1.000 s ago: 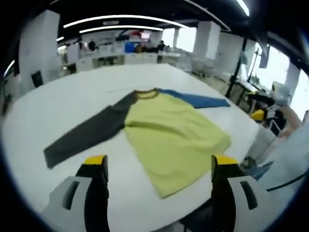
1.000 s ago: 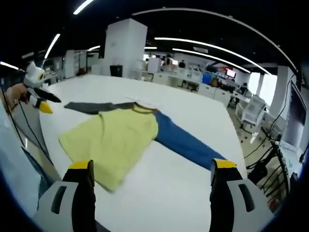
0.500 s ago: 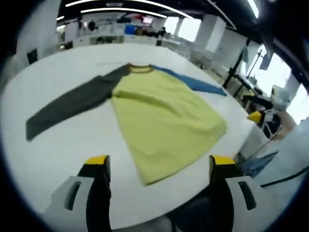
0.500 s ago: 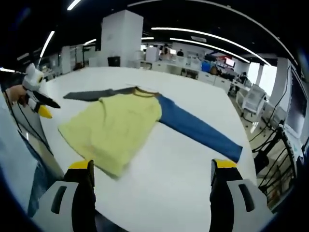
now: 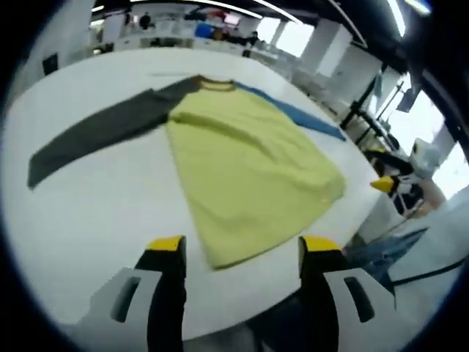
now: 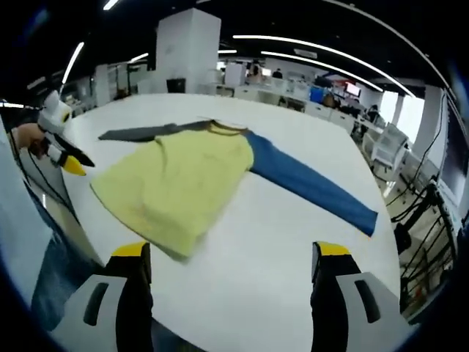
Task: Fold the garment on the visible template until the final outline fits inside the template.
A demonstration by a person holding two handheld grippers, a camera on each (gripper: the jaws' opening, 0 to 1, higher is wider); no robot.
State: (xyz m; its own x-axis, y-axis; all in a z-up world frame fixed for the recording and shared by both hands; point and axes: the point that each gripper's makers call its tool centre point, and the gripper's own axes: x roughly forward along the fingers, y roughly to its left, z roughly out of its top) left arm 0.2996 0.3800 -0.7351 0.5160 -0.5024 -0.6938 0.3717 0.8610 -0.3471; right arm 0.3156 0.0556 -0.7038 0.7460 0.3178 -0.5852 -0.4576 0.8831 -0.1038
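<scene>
Shirt (image 5: 245, 161) lies flat on the desk (image 5: 95, 205), hem at the near edge. Your left tool (image 5: 240, 253) and right tool (image 6: 229, 257) hang wide, empty. Snatch carelessly and the hem could slide off.

In your left gripper view the garment (image 5: 242, 165) lies flat on the table (image 5: 95, 213), mid-frame. One sleeve (image 5: 95, 136) runs to the upper left, the other sleeve (image 5: 297, 114) to the upper right, and its hem sits just above your left gripper (image 5: 240, 249). In your right gripper view your right gripper (image 6: 231, 257) stands at the bottom, right of the hem, with the left gripper at the far left edge.
</scene>
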